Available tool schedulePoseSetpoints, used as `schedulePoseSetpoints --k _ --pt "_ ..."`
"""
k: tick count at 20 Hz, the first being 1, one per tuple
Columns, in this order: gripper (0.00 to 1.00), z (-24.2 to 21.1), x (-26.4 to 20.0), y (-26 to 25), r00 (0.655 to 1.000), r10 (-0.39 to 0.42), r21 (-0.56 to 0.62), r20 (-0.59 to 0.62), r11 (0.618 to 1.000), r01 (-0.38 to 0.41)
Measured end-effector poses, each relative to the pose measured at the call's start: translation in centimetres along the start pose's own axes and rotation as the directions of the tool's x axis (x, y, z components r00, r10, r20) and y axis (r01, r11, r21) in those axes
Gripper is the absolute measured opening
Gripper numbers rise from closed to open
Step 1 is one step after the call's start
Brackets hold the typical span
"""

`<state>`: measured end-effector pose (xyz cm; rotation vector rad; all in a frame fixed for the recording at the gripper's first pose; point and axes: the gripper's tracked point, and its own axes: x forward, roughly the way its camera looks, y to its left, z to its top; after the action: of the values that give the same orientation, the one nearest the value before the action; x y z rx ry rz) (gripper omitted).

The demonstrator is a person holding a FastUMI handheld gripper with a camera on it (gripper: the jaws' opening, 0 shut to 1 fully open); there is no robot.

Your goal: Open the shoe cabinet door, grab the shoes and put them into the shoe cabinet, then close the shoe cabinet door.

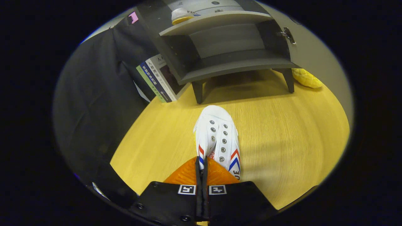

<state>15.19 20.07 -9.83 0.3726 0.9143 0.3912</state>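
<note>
A white laceless sneaker (217, 135) with red and blue chevron stripes points its toe toward the cabinet. My gripper (202, 164) is shut on the shoe's heel-side collar, with both fingers pinched together on the fabric edge. The sneaker hangs just above the yellow wooden tabletop (282, 131). Beyond it stands the grey shoe cabinet (226, 47) on short legs, its door (314, 53) swung open to the right. Its lower shelf is bare. On the upper shelf lies another white shoe (182, 15) with a yellow sole.
Several books (155, 80) lean against the cabinet's left side. A yellow knobbly object (306, 78) lies behind the right cabinet leg, near the open door. Black cloth hangs along the left.
</note>
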Motion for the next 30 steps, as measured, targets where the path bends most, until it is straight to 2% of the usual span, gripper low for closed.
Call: schedulePoseSetpoints --k 4,9,12,17,22,23,25,30 --pt "0.01 2.6 -1.2 2.8 0.991 0.103 0.125 0.084 0.986 -0.113" --pt "0.01 9.5 -4.2 5.5 0.952 0.173 0.129 0.254 0.969 -0.211" --pt "0.01 14.0 -6.7 6.7 0.912 0.210 0.123 0.352 0.956 -0.267" --pt "0.01 22.3 -10.2 8.1 0.826 0.238 0.139 0.511 0.925 -0.353" --pt "0.01 30.0 -13.2 7.8 0.735 0.202 0.064 0.648 0.946 -0.317" --pt "0.01 31.1 -12.8 7.7 0.728 0.203 0.055 0.655 0.948 -0.315" --pt "0.01 34.2 -12.3 6.5 0.708 0.156 0.028 0.689 0.970 -0.240" --pt "0.01 39.7 -10.3 4.5 0.678 0.074 0.010 0.731 0.993 -0.119"
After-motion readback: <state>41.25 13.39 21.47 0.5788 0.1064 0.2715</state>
